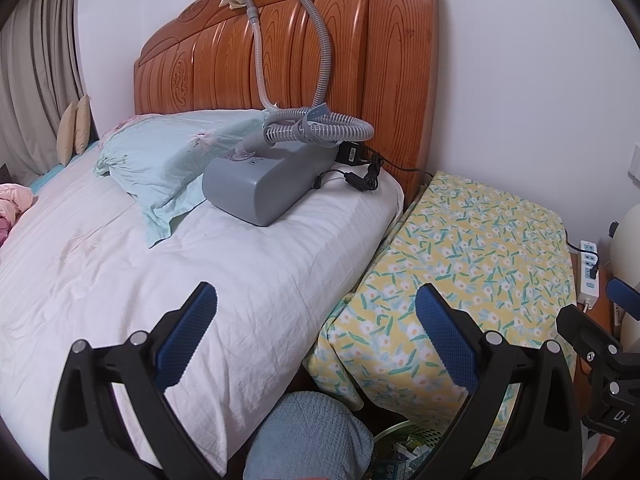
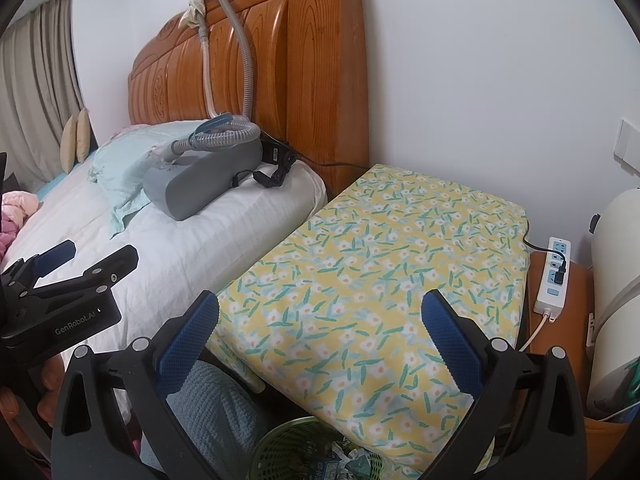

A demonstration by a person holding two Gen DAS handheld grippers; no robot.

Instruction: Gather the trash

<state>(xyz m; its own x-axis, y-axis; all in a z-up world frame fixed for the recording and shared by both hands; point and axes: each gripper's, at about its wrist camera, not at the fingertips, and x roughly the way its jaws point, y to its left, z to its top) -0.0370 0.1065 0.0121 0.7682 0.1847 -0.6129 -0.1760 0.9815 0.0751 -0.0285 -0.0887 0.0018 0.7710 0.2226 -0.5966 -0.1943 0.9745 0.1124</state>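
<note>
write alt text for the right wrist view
The open right gripper hangs empty over a floral-covered bedside surface, with a green trash basket below it. Left is a white bed holding a grey machine with hose.

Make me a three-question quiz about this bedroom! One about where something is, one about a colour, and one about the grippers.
1. Where does the grey machine sit?
A. on the bed
B. on the floor
C. in the basket

2. What colour is the flowery cover beside the bed?
A. red
B. yellow
C. black

3. How are the left gripper and right gripper?
A. both shut
B. one holds paper
C. both open, empty

Answers:
1 A, it rests on the white bedding by the pillow.
2 B, its background is yellow with white flowers.
3 C, each pair of fingers stands apart with nothing between.
</note>
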